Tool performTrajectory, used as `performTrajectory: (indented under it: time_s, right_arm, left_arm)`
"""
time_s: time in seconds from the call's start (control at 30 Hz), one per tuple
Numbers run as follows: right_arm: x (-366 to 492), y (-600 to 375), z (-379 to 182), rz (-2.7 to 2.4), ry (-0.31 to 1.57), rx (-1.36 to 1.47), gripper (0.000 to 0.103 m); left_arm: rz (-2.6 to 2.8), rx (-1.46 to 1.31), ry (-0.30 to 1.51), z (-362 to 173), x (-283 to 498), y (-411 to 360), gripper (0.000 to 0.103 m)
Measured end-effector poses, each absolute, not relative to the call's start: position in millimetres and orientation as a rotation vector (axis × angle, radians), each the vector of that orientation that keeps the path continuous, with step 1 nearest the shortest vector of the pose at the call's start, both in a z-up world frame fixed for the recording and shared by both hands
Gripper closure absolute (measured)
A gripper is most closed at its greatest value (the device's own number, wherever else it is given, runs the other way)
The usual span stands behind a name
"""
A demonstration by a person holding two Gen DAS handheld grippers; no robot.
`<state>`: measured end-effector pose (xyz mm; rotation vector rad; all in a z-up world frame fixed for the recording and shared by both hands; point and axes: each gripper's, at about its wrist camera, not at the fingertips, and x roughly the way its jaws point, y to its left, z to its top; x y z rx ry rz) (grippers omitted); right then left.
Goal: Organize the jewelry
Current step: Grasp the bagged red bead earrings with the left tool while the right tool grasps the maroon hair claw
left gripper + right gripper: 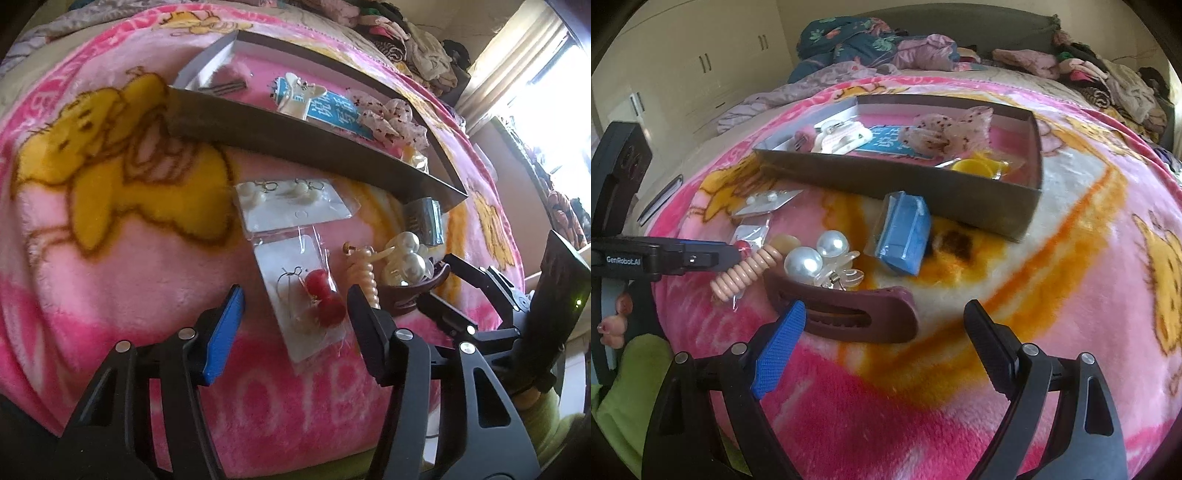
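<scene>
two pearls (812, 254) are topping one clip; "genrobot.ai" is showing on our left gripper (295, 306), straddling the red earring packet (310, 295) unclamped; right gripper (884, 317) is gaping wide.

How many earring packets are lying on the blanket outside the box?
2. The pearl earring packet lies just in front of the box. The red earring packet lies nearer, between the fingers of the left gripper. More may be hidden under the hair clips.
</scene>
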<state>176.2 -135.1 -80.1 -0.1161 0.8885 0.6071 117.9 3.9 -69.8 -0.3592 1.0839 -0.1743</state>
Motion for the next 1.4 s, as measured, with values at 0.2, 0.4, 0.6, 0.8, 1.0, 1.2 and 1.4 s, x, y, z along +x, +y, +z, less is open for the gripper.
performTrajectory:
  time_s: [0.2, 0.4, 0.6, 0.8, 1.0, 1.2, 1.4]
  right_arm:
    - [181.6, -127.9, -85.9, 0.661, 0.883, -0.127, 0.014]
    - [177.1, -124.0, -85.9, 0.706, 0.868, -0.125, 0.028]
    - [167.0, -135.3, -79.3, 0.731, 0.871, -0.116, 0.047]
    - [150.8, -150.0, -76.5, 0.733, 0.883, -0.122, 0.066]
    - [136.0, -150.2, -76.9, 0.745, 0.887, -0.172, 0.071]
    - [150.8, -140.1, -80.2, 0.735, 0.875, -0.199, 0.041]
    - [158.3, -122.2, -81.9, 0.774, 0.861, -0.233, 0.044]
  left_arm:
    - [-0.158, -0.351, 1.106, -78.3, 127.9, -1.3, 0.055]
    - [-0.146, -0.293, 1.094, -77.3, 126.9, -7.4, 0.068]
    - [-0.158, -0.278, 1.081, -74.8, 122.0, -4.4, 0.069]
    - [-0.165, -0.277, 1.073, -72.4, 113.6, -0.6, 0.07]
    - [-0.167, -0.284, 1.067, -70.8, 105.5, 5.4, 0.07]
    - [-0.167, -0.285, 1.062, -68.9, 100.0, 8.3, 0.069]
    - [-0.17, -0.279, 1.055, -65.4, 98.9, 7.9, 0.07]
